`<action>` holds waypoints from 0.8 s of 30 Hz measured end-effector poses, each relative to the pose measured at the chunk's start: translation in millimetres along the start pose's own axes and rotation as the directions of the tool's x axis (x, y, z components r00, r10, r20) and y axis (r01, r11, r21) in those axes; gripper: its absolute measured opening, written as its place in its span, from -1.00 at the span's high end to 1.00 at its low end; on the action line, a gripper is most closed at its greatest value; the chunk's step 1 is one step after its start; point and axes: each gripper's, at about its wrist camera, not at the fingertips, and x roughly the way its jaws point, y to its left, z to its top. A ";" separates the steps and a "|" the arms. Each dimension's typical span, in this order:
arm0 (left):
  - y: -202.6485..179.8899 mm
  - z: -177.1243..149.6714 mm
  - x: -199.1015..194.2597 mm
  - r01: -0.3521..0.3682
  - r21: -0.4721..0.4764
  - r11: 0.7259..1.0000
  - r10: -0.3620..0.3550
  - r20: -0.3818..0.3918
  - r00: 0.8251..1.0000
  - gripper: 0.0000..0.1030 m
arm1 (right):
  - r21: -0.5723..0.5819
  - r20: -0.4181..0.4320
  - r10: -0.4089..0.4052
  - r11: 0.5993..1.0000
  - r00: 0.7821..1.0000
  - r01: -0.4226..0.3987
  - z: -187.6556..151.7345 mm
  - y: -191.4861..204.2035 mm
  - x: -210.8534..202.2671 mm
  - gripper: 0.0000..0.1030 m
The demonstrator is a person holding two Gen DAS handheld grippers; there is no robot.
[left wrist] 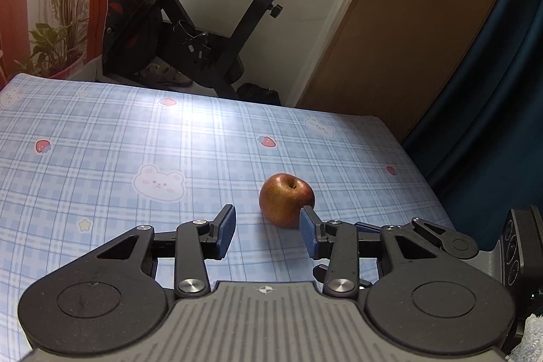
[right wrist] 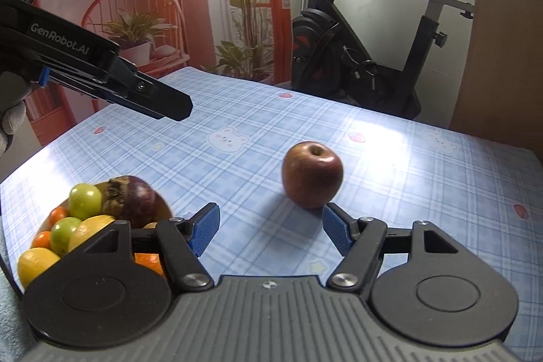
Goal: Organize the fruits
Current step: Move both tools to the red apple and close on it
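Observation:
A red-brown apple [left wrist: 286, 199] [right wrist: 312, 173] stands stem-up on the blue plaid tablecloth [left wrist: 135, 131]. My left gripper [left wrist: 268, 219] is open just short of the apple, whose right side is overlapped by the right blue pad [left wrist: 307, 231]. My right gripper [right wrist: 270, 212] is open too. The apple sits a little beyond its right fingertip, and nothing is between the pads. A bowl [right wrist: 164, 204] at the lower left of the right wrist view holds green fruits, oranges, lemons and a dark purple fruit [right wrist: 135, 199]. The left gripper [right wrist: 176, 109] hovers above the table there, seen from the side.
An exercise bike [left wrist: 190, 22] [right wrist: 366, 56] stands beyond the table's far edge. A brown panel [left wrist: 407, 22] and a dark blue curtain [left wrist: 492, 90] lie to the right. A printed backdrop with plants [right wrist: 169, 5] hangs behind the table. A gloved hand [right wrist: 10, 121] holds the left gripper.

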 end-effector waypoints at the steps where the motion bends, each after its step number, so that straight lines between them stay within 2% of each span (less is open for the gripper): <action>1: -1.2 3.6 5.7 0.002 -0.002 1.000 -0.002 -0.002 1.000 0.13 | 0.003 0.007 -0.011 1.000 1.000 0.011 1.4 -4.2 3.5 -0.36; 5: -2.8 14.8 31.4 0.011 -0.023 1.000 -0.012 -0.014 1.000 -0.02 | 0.005 0.021 -0.029 1.000 0.999 0.029 5.6 -16.0 20.2 -0.40; 14: -3.9 29.7 87.5 0.041 -0.066 0.997 -0.046 -0.079 0.996 -0.02 | 0.044 0.006 0.001 0.999 1.000 -0.001 4.5 -32.5 54.2 -0.42; 24: 1.7 26.2 115.0 0.055 -0.116 0.992 -0.070 -0.125 0.990 -0.02 | 0.052 -0.015 0.049 0.998 0.999 -0.048 3.5 -36.2 75.9 -0.40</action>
